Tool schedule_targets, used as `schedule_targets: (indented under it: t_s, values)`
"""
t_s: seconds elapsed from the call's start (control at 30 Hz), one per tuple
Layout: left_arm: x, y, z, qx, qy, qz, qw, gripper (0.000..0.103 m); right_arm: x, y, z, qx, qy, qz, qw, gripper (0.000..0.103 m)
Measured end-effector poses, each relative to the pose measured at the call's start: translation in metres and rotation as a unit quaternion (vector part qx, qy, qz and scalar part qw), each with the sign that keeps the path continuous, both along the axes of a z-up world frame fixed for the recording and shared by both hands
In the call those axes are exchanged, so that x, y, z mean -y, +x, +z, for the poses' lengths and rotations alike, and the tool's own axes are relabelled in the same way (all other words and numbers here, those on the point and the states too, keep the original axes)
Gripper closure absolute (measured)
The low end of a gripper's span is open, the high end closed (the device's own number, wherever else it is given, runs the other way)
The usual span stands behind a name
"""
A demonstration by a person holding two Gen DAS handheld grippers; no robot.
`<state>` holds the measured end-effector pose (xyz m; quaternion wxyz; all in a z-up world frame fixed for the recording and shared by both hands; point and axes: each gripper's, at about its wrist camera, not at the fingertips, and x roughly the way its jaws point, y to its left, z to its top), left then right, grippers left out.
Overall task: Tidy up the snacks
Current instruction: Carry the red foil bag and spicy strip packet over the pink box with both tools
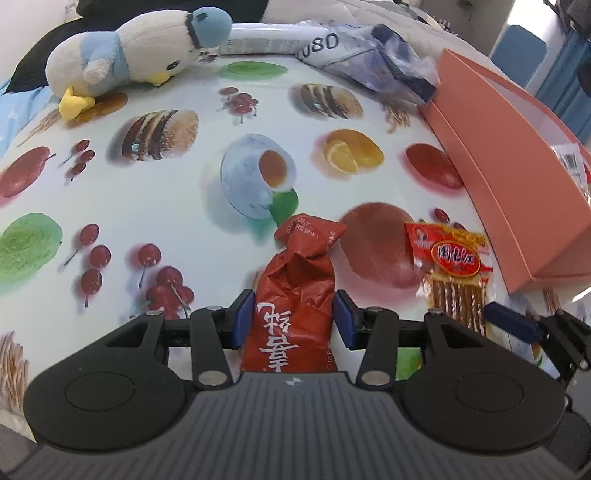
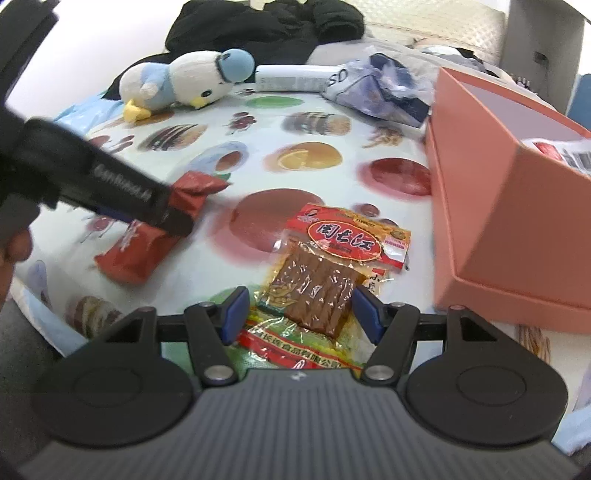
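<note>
A red snack bag (image 1: 295,291) with white characters lies on the fruit-print tablecloth (image 1: 207,221). My left gripper (image 1: 293,317) straddles it, blue pads against its sides, and looks shut on it. The bag also shows in the right wrist view (image 2: 147,236), with the left gripper across it. A clear packet of brown spicy strips (image 2: 328,273) with a red and yellow label lies between my right gripper's (image 2: 301,314) open pads, which stand apart from it. The same packet shows in the left wrist view (image 1: 454,273). An open salmon-pink box (image 2: 509,206) stands to the right.
A white and blue plush bird (image 2: 184,83) lies at the far left. A white tube (image 2: 291,77) and a crumpled bluish plastic bag (image 2: 384,92) lie at the far edge. Black clothing (image 2: 266,26) is behind. A packet (image 2: 561,151) lies inside the box.
</note>
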<state>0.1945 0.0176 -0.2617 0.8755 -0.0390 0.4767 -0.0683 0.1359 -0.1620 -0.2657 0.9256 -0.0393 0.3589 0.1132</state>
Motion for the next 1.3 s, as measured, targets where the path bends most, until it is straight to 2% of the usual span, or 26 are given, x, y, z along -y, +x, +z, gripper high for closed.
schedule_targets:
  t_s: [0.07,0.1,0.13,0.17,0.4,0.5,0.57,0.6,0.7,0.77,0.83,1.0,1.3]
  values:
    - [0.001,-0.003,0.0,0.001,0.001,-0.002,1.0,0.051,0.004,-0.003,-0.001,0.002,0.005,-0.011,1.0,0.037]
    - [0.001,-0.004,-0.001,0.002,0.001,-0.004,1.0,0.051,0.004,-0.003,-0.001,0.004,0.006,-0.017,1.0,0.029]
    - [0.001,-0.004,-0.001,0.003,0.0,-0.003,1.0,0.051,0.003,-0.003,-0.001,0.008,-0.002,-0.026,1.0,0.014]
    - [0.0,-0.004,-0.001,0.002,-0.003,-0.002,1.0,0.051,0.002,-0.002,-0.001,0.014,-0.012,-0.037,0.999,0.011]
    - [-0.002,-0.003,-0.003,0.004,-0.005,-0.005,1.0,0.051,0.007,0.009,-0.008,0.019,-0.009,-0.079,0.997,0.006]
    - [-0.001,-0.002,-0.003,0.005,-0.004,-0.005,1.0,0.051,0.018,0.014,-0.013,0.007,0.035,-0.098,0.995,0.004]
    - [-0.001,-0.002,-0.004,0.005,-0.004,-0.005,1.0,0.051,0.017,0.015,-0.014,0.004,0.03,-0.096,0.995,0.003]
    - [0.0,-0.002,-0.004,0.006,-0.003,-0.005,1.0,0.051,0.017,0.015,-0.014,0.002,0.032,-0.096,0.995,0.004]
    - [0.0,-0.001,-0.004,0.007,-0.003,-0.003,1.0,0.051,0.014,0.016,-0.012,0.003,0.031,-0.072,0.997,0.022]
    - [0.003,-0.003,-0.003,0.01,0.005,-0.009,0.9999,0.053,0.011,0.015,-0.01,0.0,0.027,-0.064,0.998,0.027]
    - [0.004,-0.004,-0.003,0.01,0.005,-0.011,0.9999,0.053,0.009,0.014,-0.008,0.002,0.026,-0.056,0.998,0.037]
    - [0.003,-0.003,0.001,0.008,-0.004,-0.002,1.0,0.056,0.008,0.012,-0.002,0.005,0.023,-0.047,0.999,0.043]
    - [0.0,-0.008,0.024,0.023,-0.019,0.012,0.9995,0.056,0.013,0.005,0.012,0.013,0.024,-0.047,0.999,0.043]
